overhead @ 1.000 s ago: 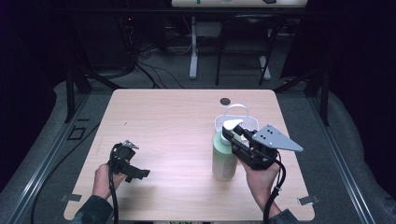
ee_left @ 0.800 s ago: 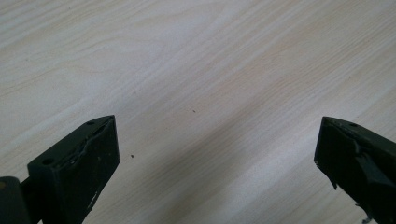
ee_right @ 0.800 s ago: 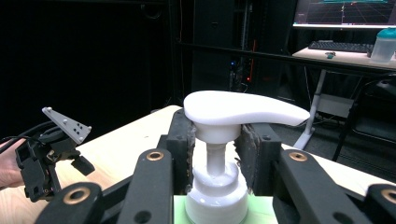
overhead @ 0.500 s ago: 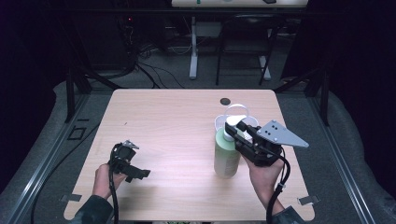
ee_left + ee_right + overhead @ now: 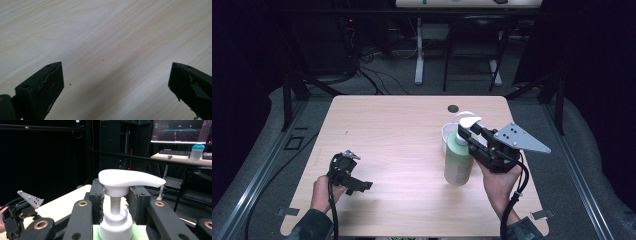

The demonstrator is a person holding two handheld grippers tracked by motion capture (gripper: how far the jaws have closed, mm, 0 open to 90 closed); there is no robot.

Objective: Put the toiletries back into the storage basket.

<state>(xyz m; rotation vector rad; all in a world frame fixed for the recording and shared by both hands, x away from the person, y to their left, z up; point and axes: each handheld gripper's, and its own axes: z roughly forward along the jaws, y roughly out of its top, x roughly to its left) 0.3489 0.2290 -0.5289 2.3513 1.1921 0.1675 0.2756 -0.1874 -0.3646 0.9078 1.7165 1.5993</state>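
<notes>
On the right side of the table (image 5: pixel 377 125) stands the green soap bottle (image 5: pixel 458 162), and my right claw (image 5: pixel 468 131) is shut on its thin white neck, just under the pump (image 5: pixel 130 179). I think the bottle is hard, smooth and a bit heavy, so the neck is a good place to hold, though the pump could sink if I push on it. A white cup (image 5: pixel 448 136) sits right behind it, maybe touching, while my left claw (image 5: pixel 116 87) hangs wide open, holding nothing.
</notes>
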